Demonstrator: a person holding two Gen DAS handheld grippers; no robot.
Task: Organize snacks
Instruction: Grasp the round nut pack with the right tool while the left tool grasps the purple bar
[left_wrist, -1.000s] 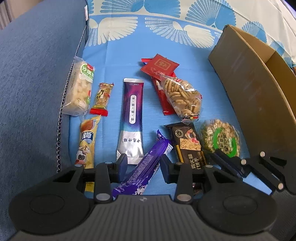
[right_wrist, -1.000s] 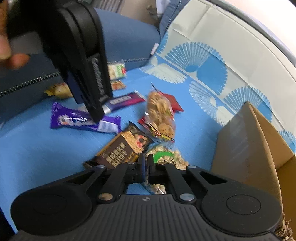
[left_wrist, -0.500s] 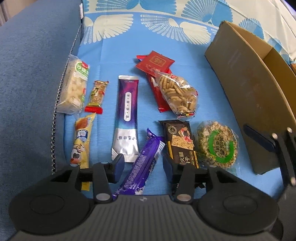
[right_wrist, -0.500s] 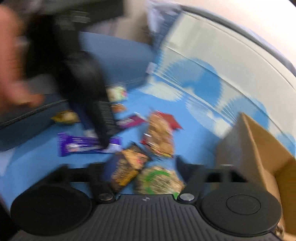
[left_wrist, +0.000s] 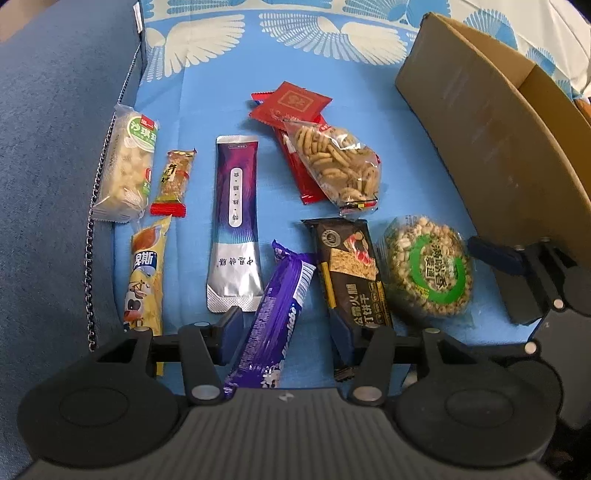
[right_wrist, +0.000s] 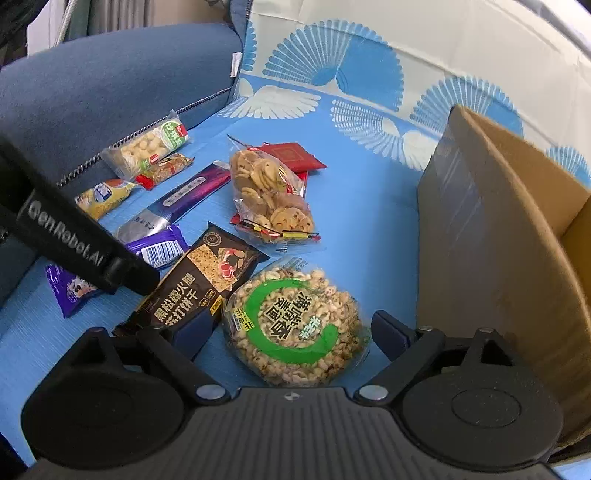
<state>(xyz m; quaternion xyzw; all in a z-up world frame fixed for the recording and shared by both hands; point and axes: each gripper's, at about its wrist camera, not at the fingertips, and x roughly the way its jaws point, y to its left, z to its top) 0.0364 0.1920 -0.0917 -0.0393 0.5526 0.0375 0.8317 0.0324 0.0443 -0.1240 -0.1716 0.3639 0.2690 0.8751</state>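
Several snack packs lie on a blue patterned cloth (left_wrist: 207, 92). My left gripper (left_wrist: 286, 334) points down over a purple bar (left_wrist: 275, 306), which lies between the opening jaws; the pads stand apart from it. My right gripper (right_wrist: 291, 332) straddles a round puffed-grain cake with a green label (right_wrist: 295, 325); its jaws are opening wide and do not press on the cake. In the left wrist view the right gripper (left_wrist: 508, 284) sits just right of that cake (left_wrist: 428, 266). A black cracker pack (left_wrist: 351, 266) lies between the bar and the cake.
An open cardboard box (left_wrist: 498, 147) stands at the right, close to the cake. A bag of biscuits (left_wrist: 332, 166), red packets (left_wrist: 291, 103), a purple-silver sachet (left_wrist: 234, 221), a yellow bar (left_wrist: 146, 273) and two more packs lie beyond. A blue cushion (left_wrist: 48, 184) borders the left.
My right gripper went from shut to wide open and rolled, now straddling the round cake. My left gripper's jaws widened a little around the purple bar.
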